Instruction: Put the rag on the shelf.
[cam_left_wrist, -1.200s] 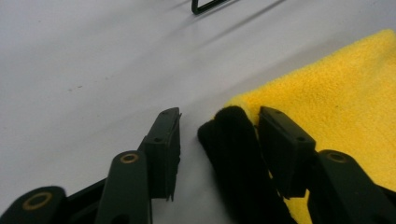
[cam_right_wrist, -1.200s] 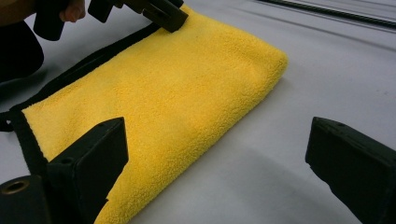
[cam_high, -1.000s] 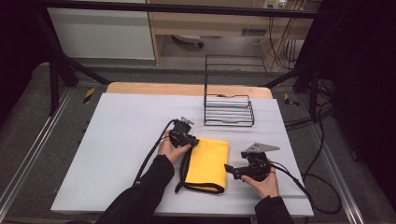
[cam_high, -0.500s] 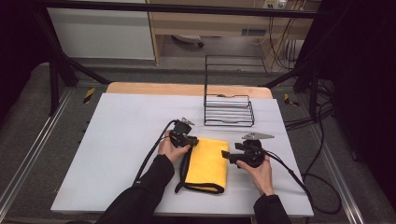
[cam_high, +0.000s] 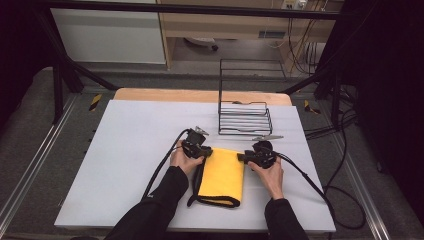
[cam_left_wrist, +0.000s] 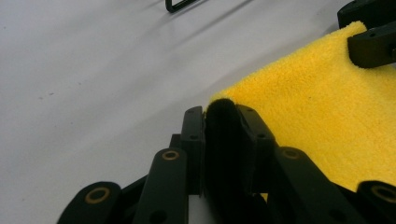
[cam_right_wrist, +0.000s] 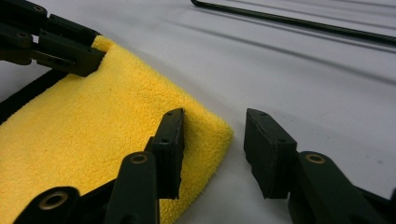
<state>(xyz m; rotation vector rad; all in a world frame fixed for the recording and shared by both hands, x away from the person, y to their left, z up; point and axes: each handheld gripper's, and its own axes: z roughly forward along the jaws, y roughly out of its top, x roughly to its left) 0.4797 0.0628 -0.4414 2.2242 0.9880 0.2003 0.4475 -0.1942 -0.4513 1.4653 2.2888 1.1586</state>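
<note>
A folded yellow cloth (cam_high: 222, 175) with a black hem lies on the white table (cam_high: 130, 150) near its front edge. My left gripper (cam_high: 205, 151) is at the cloth's far left corner. In the left gripper view that gripper (cam_left_wrist: 222, 114) is shut on the black-edged corner of the cloth (cam_left_wrist: 317, 102). My right gripper (cam_high: 243, 157) is at the far right corner. Its jaws (cam_right_wrist: 214, 123) have just been closing around that corner of the cloth (cam_right_wrist: 93, 130). One pad rests over the cloth and the other stands off it, with a gap between them.
A black wire rack (cam_high: 245, 107) stands on the table just behind the cloth, with a loose thin metal piece (cam_high: 267, 137) in front of it. A wooden strip (cam_high: 200, 95) runs along the table's back edge. Cables trail from both grippers toward the front.
My right gripper has moved left up to the cloth's far right corner, and its jaws have narrowed. The left gripper and the cloth have stayed where they were.
</note>
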